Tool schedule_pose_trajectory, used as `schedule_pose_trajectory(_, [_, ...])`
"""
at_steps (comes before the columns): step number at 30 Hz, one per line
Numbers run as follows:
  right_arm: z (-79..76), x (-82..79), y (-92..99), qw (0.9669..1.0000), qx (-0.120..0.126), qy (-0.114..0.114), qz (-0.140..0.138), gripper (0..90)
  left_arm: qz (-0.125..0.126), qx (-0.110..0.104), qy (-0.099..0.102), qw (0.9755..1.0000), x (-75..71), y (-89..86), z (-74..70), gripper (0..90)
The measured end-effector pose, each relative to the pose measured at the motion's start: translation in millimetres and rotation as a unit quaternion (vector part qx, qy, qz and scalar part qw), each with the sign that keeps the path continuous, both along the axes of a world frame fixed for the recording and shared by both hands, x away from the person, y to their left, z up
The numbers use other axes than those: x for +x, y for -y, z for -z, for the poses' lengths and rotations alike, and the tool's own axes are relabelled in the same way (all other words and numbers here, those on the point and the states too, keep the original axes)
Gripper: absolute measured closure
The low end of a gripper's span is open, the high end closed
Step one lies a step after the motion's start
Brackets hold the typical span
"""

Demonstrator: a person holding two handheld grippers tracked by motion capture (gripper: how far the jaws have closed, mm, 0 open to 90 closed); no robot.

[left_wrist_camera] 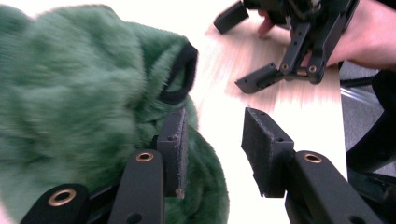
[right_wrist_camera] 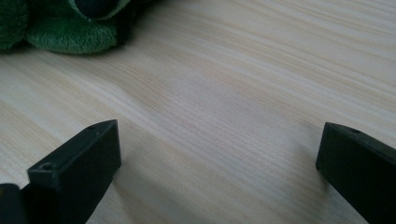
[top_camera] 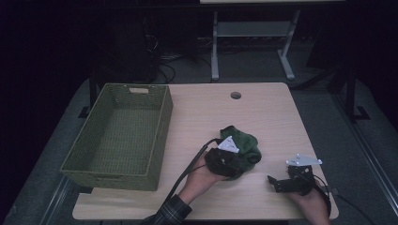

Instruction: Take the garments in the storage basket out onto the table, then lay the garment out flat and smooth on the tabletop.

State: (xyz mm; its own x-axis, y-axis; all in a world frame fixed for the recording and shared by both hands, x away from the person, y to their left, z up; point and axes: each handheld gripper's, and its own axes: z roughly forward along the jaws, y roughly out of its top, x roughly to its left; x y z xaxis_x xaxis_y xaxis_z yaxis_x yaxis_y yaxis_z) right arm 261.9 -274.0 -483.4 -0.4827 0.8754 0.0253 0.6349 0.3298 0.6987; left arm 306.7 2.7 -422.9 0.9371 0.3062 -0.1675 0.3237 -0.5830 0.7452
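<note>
While the green plush toy lies near the middle of the worktop, the left tongs sit right against it with the jaws parted. In the left gripper view one pad stands against the fur and the other stands clear over bare wood, nothing pinched between them. Judged from that, the toy rests on the worktop by its own weight, not in a grip.

The right tongs rest low near the front edge, well apart from the toy, jaws spread wide over bare wood in the right gripper view. That placement reads as waiting, kept out of the left hand's way.

The green woven basket stands empty at the left side, its open top facing up and its long wall near the toy. Likely it is the destination, set within easy reach of the left hand.
</note>
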Motion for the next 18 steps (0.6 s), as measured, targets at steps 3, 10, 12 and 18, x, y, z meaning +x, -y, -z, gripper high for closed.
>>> schedule_pose_trajectory(3, [-5.4,-2.4,-2.2,0.9998,0.005,0.001,-0.019,15.2,-0.005,0.029,0.013,0.9995,-1.9,5.5,8.5,56.2])
schedule_pose_trajectory(10, [-12.8,-0.7,-13.3,0.9976,0.047,0.007,-0.050,28.9,-0.012,0.043,0.012,0.9989,5.2,2.6,20.2,53.6])
schedule_pose_trajectory(12, [-13.4,1.4,-17.2,0.9962,0.059,0.005,-0.064,31.8,-0.018,0.048,0.016,0.9986,6.6,2.3,23.5,52.5])
schedule_pose_trajectory(18, [-12.1,8.6,-34.3,0.9932,0.066,-0.002,-0.095,38.2,-0.028,0.069,0.030,0.9968,12.7,-1.9,30.9,54.0])
